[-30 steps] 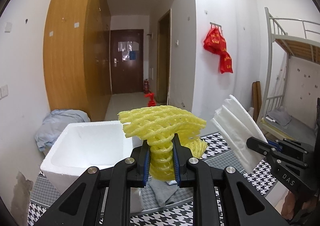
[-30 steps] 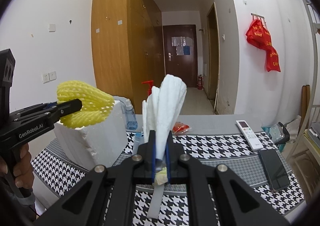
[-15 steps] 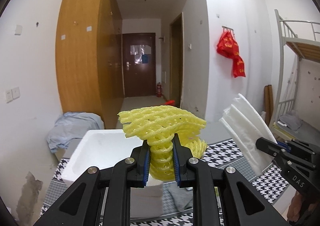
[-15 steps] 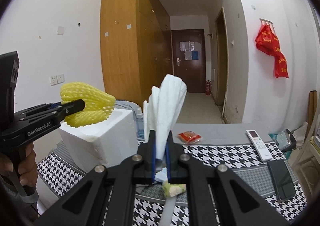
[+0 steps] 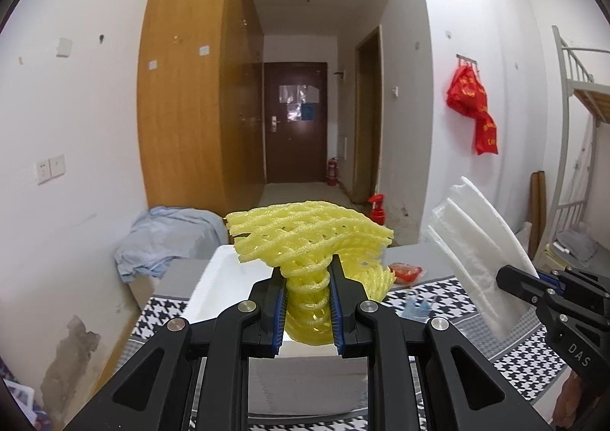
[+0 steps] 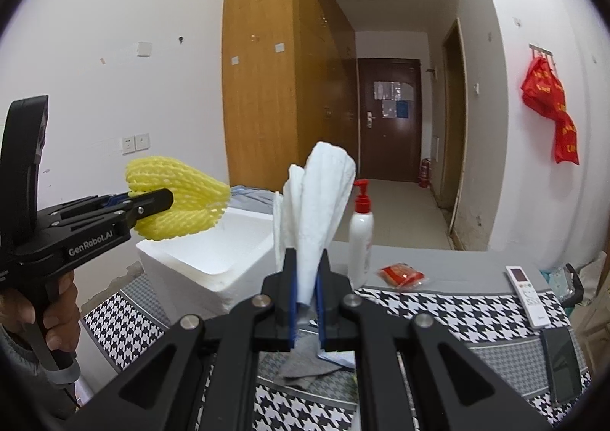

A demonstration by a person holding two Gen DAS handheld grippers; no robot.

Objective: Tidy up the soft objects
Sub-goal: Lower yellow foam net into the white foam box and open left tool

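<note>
- Yellow foam netting (image 5: 305, 251) is pinched between the blue pads of my left gripper (image 5: 307, 311), jaws nearly closed around its squeezed waist, the mesh fanning out above them.
- White foam sheets (image 6: 318, 209) stand upright in my right gripper (image 6: 305, 301), jaws clamped tight on their lower end, the tops splaying like a fan.
- My left hand (image 6: 45, 312) wraps the gripper's handle at the left edge of the right wrist view; the tool points roughly level, tipped slightly down.
- Both grippers are raised above the houndstooth tablecloth (image 6: 438, 309), side by side and apart.
- The netting hangs over the near rim of the open white foam box (image 6: 213, 259), not touching it.
- Right of the box stand a pump bottle (image 6: 361, 236), a red packet (image 6: 400, 274), a remote (image 6: 528, 295) and a phone (image 6: 562, 366).
- A grey cloth (image 6: 301, 362) lies on the table under my right gripper.
- Open floor runs back to the dark door (image 5: 295, 122).
</note>
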